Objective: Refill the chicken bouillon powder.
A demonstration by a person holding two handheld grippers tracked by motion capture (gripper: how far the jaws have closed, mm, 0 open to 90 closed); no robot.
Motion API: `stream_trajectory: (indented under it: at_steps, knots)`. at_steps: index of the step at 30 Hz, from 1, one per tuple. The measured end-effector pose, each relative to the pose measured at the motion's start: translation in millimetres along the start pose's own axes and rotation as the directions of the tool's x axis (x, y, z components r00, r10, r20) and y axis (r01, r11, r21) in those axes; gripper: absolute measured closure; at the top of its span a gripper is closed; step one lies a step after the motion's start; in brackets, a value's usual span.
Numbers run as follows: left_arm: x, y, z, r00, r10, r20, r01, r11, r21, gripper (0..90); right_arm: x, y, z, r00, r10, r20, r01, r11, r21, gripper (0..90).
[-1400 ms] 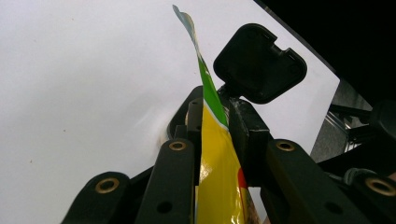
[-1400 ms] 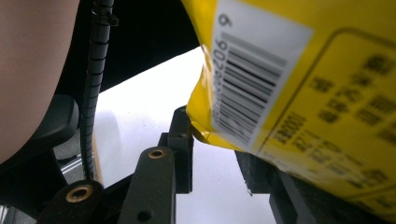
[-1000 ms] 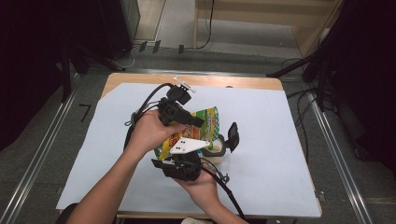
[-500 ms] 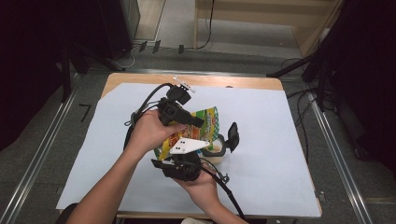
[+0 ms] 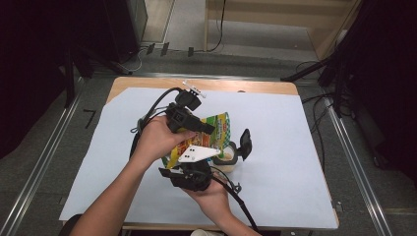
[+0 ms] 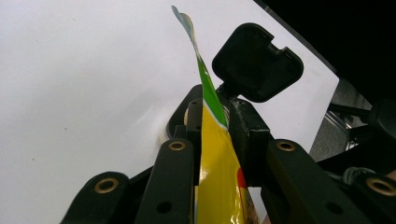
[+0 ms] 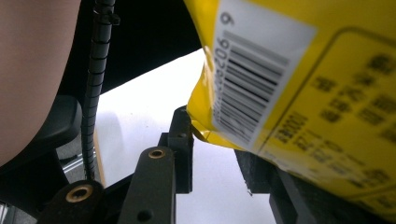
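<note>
- snack bag (image 5: 209,135), yellow and green, sits at the centre of the high view, held above the white sheet (image 5: 295,147) that covers the table (image 5: 206,84); the left gripper (image 5: 189,120) comes onto it from the upper left and the right gripper (image 5: 194,172) from below.
- in the same view a small cup (image 5: 227,156) of pale contents shows just right of the bag's lower end, near a black pad (image 5: 245,144) standing on edge; whether the bag's mouth is over the cup i cannot tell.
- in the left gripper view the bag (image 6: 212,158) runs up the middle of the frame as a thin edge, and the left gripper (image 6: 212,126) has its jaws nearly closed, clamped on that foil from both sides.
- in the right gripper view the barcode side of the bag (image 7: 299,84) covers the upper right; the right gripper (image 7: 219,149) has a gap between its jaws, and the bag's lower corner rests at the left jaw's tip, but a firm pinch is not clear, so i cannot tell if it grips.
- judgement: the step looks like opening or emptying the bag over the cup; to do it well, keep the left clamp firm, seat the right jaws squarely on the foil before pulling, and move slowly so the cup is not knocked.
</note>
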State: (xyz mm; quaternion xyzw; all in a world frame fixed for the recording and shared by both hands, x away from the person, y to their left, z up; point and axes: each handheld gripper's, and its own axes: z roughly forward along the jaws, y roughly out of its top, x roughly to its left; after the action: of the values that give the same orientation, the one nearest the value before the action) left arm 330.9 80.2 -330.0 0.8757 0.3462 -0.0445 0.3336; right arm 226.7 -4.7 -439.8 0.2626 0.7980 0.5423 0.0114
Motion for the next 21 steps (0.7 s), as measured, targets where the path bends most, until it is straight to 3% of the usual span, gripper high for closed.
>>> stream_trajectory:
  at_steps: [21]
  knots:
    - [-4.8,3.5,5.2,0.9999,0.015,0.002,-0.015,0.9998,0.009,79.1,-1.5,-2.7,-2.5,1.0,0.006,0.003,-0.006,1.0,-0.003,70.1]
